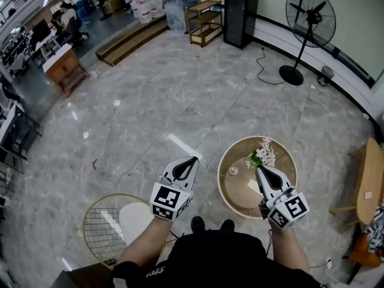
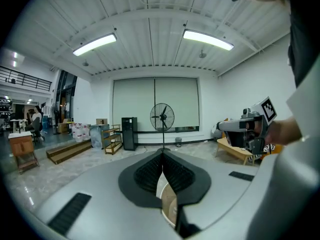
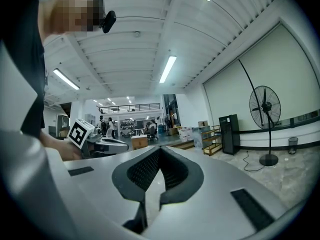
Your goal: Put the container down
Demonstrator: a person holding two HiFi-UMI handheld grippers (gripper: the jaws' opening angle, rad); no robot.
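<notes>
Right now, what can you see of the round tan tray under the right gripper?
The round tan tray looks wooden, shallow, with a paler raised rim all round. It sits level over the grey marble floor; no legs or base can be seen. Inside it are pink-and-white flowers with green leaves at the far edge, a small pale round item on the left and a pale card near the middle. The right gripper, fingers together and empty, overlaps it in the head view; no contact shows.

No legible words, brands or numbers. Square black-and-white code markers only: on the left cube [image 1: 168,200] behind the left claw [image 1: 192,159], and on the right cube [image 1: 290,209] behind the right claw [image 1: 258,168]. White lettering on the dark sleeve [image 1: 153,273], behind the left claw: too small to read.
</notes>
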